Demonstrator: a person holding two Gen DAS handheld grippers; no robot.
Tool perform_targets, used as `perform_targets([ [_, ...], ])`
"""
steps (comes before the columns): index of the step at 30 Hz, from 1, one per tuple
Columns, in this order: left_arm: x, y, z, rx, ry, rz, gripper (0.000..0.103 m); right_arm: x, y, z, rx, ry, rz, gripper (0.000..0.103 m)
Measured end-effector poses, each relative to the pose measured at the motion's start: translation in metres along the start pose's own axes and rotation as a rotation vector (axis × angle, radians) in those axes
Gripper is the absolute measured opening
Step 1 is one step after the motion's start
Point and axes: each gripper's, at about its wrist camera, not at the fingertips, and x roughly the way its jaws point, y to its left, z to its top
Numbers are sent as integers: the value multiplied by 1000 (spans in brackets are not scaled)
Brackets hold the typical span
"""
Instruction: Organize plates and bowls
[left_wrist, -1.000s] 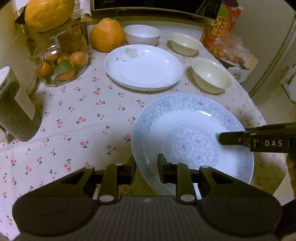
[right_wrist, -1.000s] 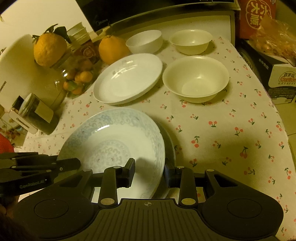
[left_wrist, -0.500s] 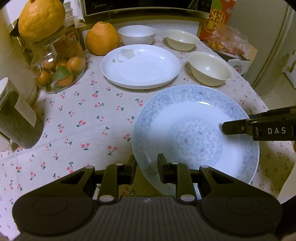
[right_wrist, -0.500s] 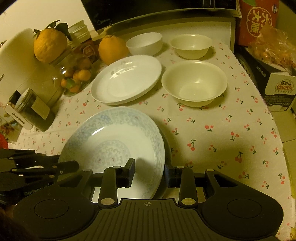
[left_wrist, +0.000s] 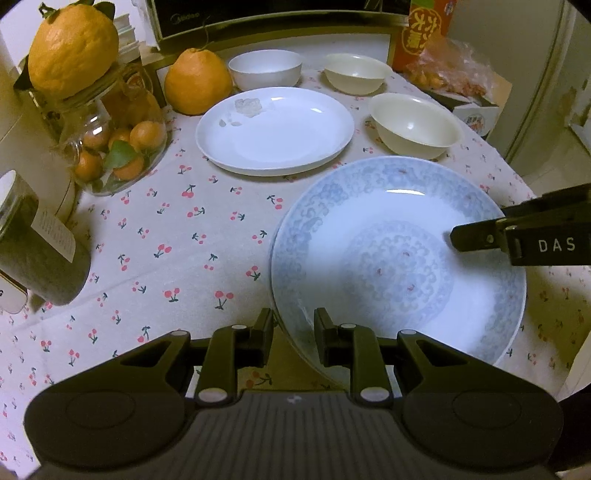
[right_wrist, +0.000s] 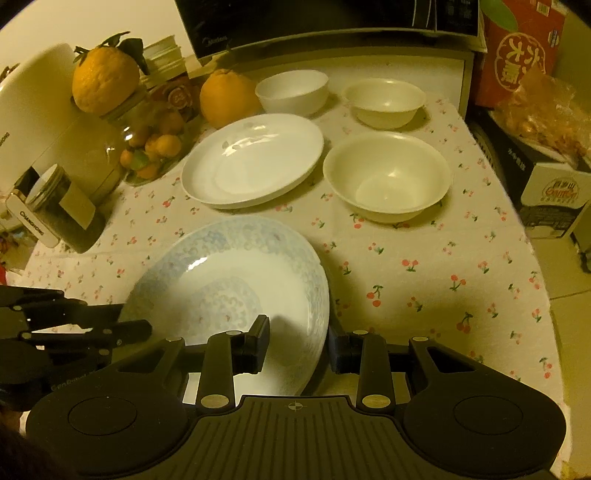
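Observation:
A blue-patterned plate (left_wrist: 399, 258) (right_wrist: 236, 280) is held above the cherry-print tablecloth (left_wrist: 166, 229) by both grippers. My left gripper (left_wrist: 293, 332) is shut on its near-left rim. My right gripper (right_wrist: 297, 341) is shut on its right rim and shows in the left wrist view (left_wrist: 480, 236). A white plate (left_wrist: 275, 129) (right_wrist: 253, 158) with small crumbs lies behind it. A cream bowl (left_wrist: 415, 123) (right_wrist: 388, 177) sits right of the white plate. A white bowl (left_wrist: 265, 68) (right_wrist: 291, 90) and a second cream bowl (left_wrist: 356, 75) (right_wrist: 384, 101) stand at the back.
A glass jar of small oranges (left_wrist: 118, 144) topped by a big citrus (left_wrist: 72, 51), a dark jar (left_wrist: 33, 251), and another citrus (left_wrist: 197, 81) stand at left. A microwave (right_wrist: 332, 22), red carton (right_wrist: 517, 51) and snack box (right_wrist: 550, 184) stand at back and right.
Both grippers have lifted the blue-patterned plate and carried it a little toward the white plate. The rest of the table has not changed.

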Motion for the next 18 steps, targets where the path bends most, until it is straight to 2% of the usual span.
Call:
perform_targets([
  [7, -1, 2, 0, -8, 1, -15, 22, 3, -4, 1, 0, 18, -9, 34],
  [10, -1, 2, 1, -9, -1, -24, 27, 3, -6, 1, 14, 20, 1, 34],
  [12, -2, 1, 2, -7, -5, -30, 34, 2, -6, 2, 19, 17, 6, 35],
  [13, -3, 0, 2, -7, -8, -34, 36, 1, -7, 2, 22, 15, 12, 38],
  [15, -4, 0, 3, -9, -14, -40, 47, 0, -8, 3, 36, 11, 18, 50],
  [18, -6, 0, 4, -13, -23, -42, 59, 0, -11, 6, 54, 11, 23, 59],
])
